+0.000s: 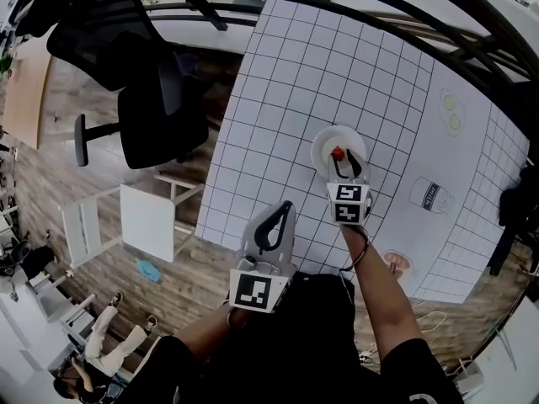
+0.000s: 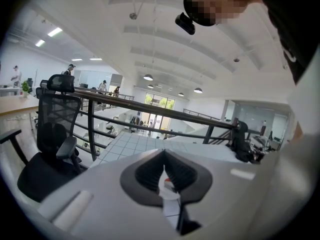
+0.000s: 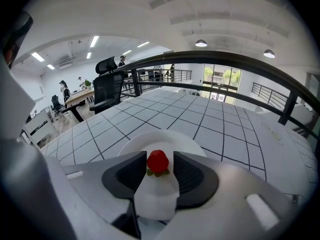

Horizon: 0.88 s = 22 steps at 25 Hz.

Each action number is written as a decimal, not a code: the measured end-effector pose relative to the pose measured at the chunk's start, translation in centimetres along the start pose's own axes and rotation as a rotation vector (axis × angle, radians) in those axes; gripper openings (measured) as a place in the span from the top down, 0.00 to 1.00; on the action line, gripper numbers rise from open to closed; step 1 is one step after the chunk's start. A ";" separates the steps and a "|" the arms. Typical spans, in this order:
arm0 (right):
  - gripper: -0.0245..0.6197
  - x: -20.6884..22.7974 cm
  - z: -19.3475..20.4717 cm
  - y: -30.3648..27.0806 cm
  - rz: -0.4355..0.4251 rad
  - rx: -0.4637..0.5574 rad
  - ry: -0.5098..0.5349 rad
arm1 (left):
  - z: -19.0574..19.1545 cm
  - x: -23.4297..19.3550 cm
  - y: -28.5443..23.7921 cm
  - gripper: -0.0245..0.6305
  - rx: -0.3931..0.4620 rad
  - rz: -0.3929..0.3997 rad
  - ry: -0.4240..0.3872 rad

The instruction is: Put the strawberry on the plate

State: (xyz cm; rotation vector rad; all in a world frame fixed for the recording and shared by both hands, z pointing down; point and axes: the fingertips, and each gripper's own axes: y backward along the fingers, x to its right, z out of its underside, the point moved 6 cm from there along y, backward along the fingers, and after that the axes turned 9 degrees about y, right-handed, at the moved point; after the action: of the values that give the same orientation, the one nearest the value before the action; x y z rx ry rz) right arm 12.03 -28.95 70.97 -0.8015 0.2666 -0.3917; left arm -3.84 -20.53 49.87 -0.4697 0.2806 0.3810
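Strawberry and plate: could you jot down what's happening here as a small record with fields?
strawberry: red, appears to rest on the plate, between the right gripper's jaws
plate: white, round, on the gridded table
right gripper: jaws open on either side of the strawberry, not squeezing it
left gripper: jaws shut, empty, held nearer the person than the plate
task state: strawberry looks already placed
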 end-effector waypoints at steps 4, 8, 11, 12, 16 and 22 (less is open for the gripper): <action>0.68 -0.3 -0.2 0.6 -0.012 0.007 -0.008 | -0.1 0.0 0.4 0.95 -0.008 -0.003 0.013; 0.67 -0.8 -0.7 1.7 -0.029 0.022 -0.012 | -0.5 0.2 1.0 0.95 -0.004 0.015 0.019; 0.67 -0.8 -1.1 3.1 -0.024 0.032 -0.023 | -0.8 0.6 1.2 0.95 0.005 0.037 0.008; 0.67 -0.8 -1.2 3.7 -0.022 0.038 -0.027 | -1.0 0.8 1.4 0.95 0.009 0.040 0.003; 0.66 -1.5 -1.8 6.4 -0.047 0.070 -0.074 | -1.1 1.6 3.0 0.95 0.042 0.064 -0.003; 0.66 -3.0 -3.3 11.4 -0.009 0.134 -0.075 | -1.3 2.6 6.2 0.95 0.070 0.129 -0.008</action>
State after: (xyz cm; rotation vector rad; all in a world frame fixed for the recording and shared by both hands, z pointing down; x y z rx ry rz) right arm 10.83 -22.61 60.58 -0.6845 0.1653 -0.3833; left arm -4.31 -15.23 45.48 -0.3819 0.3164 0.4974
